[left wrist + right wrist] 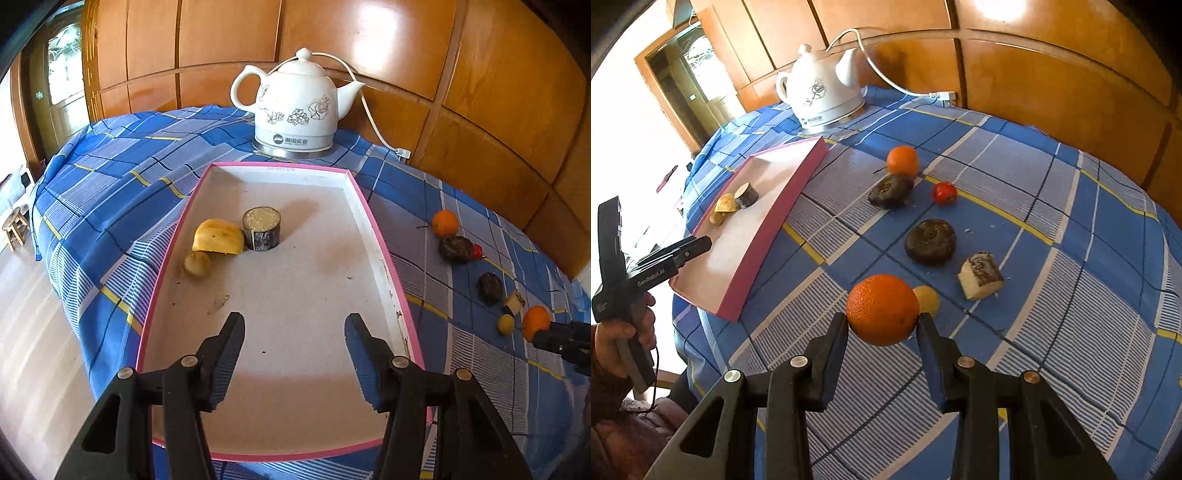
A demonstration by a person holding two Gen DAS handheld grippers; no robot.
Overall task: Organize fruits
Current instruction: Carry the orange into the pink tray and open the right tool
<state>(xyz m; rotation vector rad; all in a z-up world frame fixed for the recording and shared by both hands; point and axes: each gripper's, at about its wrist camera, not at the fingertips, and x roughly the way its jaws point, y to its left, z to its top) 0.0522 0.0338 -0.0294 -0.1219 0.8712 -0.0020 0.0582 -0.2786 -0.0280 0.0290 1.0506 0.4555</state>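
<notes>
A pink-rimmed tray (384,258) lies on the blue checked cloth and holds a yellow fruit piece (218,232), a small yellowish fruit (197,264) and a dark cut cylinder (261,229). My left gripper (294,325) is open and empty above the tray's near end. My right gripper (882,321) is shut on an orange (882,309), held just above the cloth. On the cloth beyond it lie a small yellow fruit (928,299), a cut piece (980,275), two dark fruits (931,242), (890,191), a red fruit (944,193) and a second orange (902,160).
A white ceramic kettle (295,107) with its cord stands behind the tray at the table's back. Wooden wall panels (480,110) close off the back and right. The table edge drops off at the left. The tray also shows in the right wrist view (768,236).
</notes>
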